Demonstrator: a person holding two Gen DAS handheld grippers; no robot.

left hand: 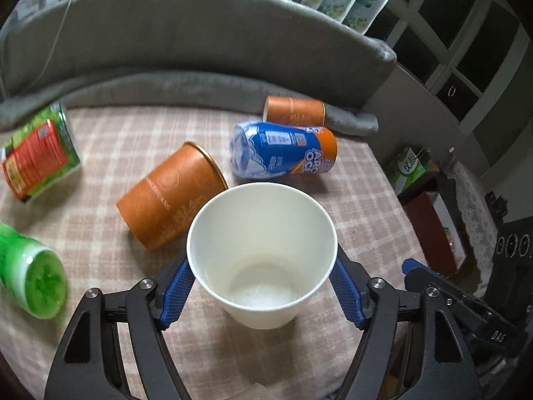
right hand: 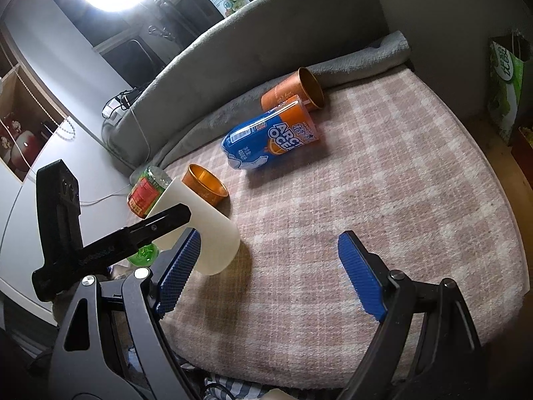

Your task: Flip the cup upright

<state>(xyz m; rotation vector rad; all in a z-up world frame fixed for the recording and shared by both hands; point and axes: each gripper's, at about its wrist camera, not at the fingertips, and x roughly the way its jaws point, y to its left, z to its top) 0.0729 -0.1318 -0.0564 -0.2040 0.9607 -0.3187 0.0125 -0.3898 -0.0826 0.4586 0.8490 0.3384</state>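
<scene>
A white paper cup [left hand: 261,253] sits between the blue pads of my left gripper [left hand: 263,290], which is shut on it. Its open mouth faces up and toward the camera and it is empty inside. In the right wrist view the cup [right hand: 203,230] is tilted, its base close to the plaid cloth, held by the left gripper's black finger [right hand: 160,223]. My right gripper [right hand: 269,273] is open and empty, low over the cloth just right of the cup.
On the plaid cloth [left hand: 349,206] lie a large orange canister [left hand: 170,200], a smaller orange canister [left hand: 294,110], a blue and orange bottle [left hand: 283,153], a red and green can [left hand: 40,156] and a green bottle [left hand: 33,276]. A grey cushion wall [left hand: 200,33] borders the back.
</scene>
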